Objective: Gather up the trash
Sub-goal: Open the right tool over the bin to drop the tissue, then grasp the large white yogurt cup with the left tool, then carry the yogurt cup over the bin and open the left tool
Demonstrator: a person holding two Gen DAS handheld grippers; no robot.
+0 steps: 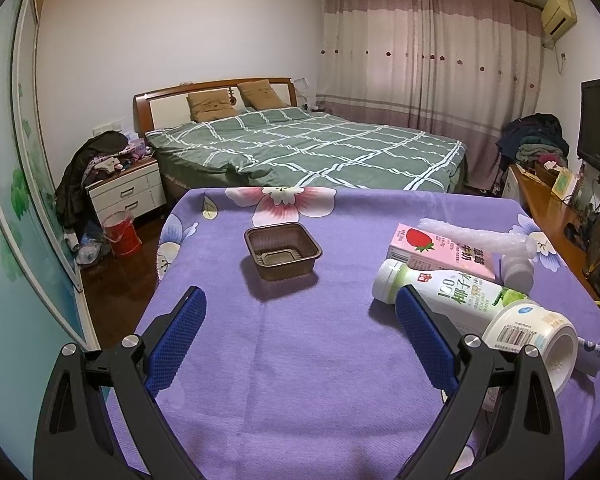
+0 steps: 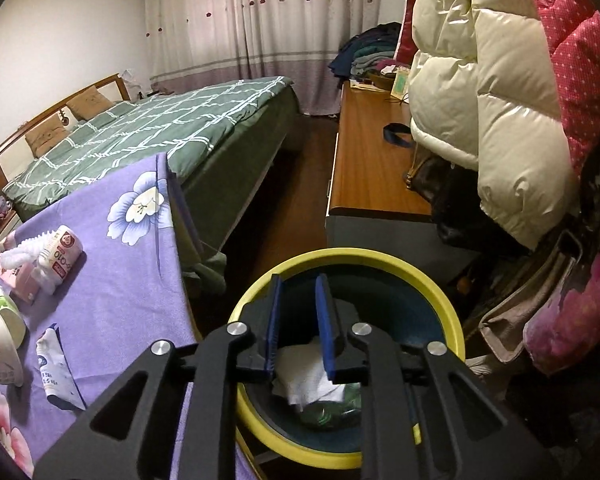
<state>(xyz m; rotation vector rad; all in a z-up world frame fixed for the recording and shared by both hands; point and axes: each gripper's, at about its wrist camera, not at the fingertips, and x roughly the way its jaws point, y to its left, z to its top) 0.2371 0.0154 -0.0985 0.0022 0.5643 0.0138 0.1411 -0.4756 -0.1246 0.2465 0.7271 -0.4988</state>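
The right tool is tilted downward over the yellow-rimmed bin, its jaws slightly parted with nothing between them; crumpled white paper lies inside the bin. The left tool is held spread wide above the purple bench, angled toward the brown tray.
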